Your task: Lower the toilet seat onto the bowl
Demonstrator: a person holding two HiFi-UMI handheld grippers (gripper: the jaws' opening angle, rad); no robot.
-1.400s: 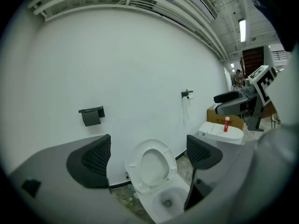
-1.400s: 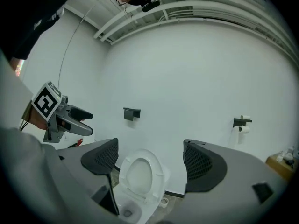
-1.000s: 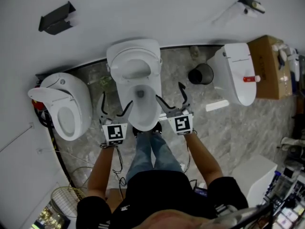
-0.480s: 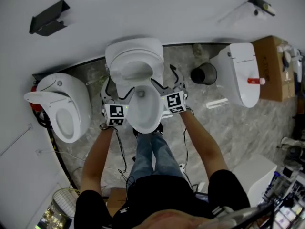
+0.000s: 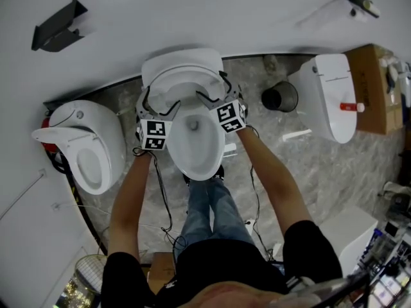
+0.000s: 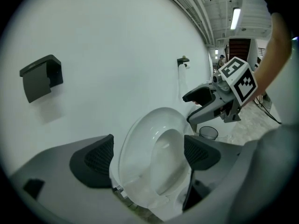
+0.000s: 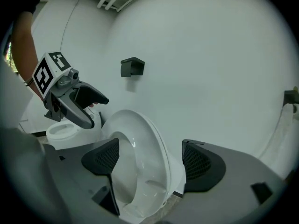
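Observation:
The white toilet's seat (image 5: 182, 85) stands raised against its lid at the wall, above the open bowl (image 5: 196, 143). My left gripper (image 5: 159, 104) reaches the seat's left side and my right gripper (image 5: 215, 90) its right side. In the left gripper view the seat (image 6: 154, 157) sits between the wide jaws, which are closing; the pads (image 6: 96, 161) show no press on it. The right gripper (image 6: 212, 104) hangs beyond. In the right gripper view the seat (image 7: 140, 162) lies between open jaws, with the far pad (image 7: 201, 164) apart from it.
A second toilet (image 5: 87, 146) stands to the left and a third (image 5: 327, 95) to the right. A black bin (image 5: 280, 97) sits between the middle and right toilets. A cardboard box (image 5: 369, 82) is at far right. A black holder (image 5: 54, 34) hangs on the wall.
Both grippers have moved forward from the sides of the bowl's front rim up to the raised seat, one on each side of it.

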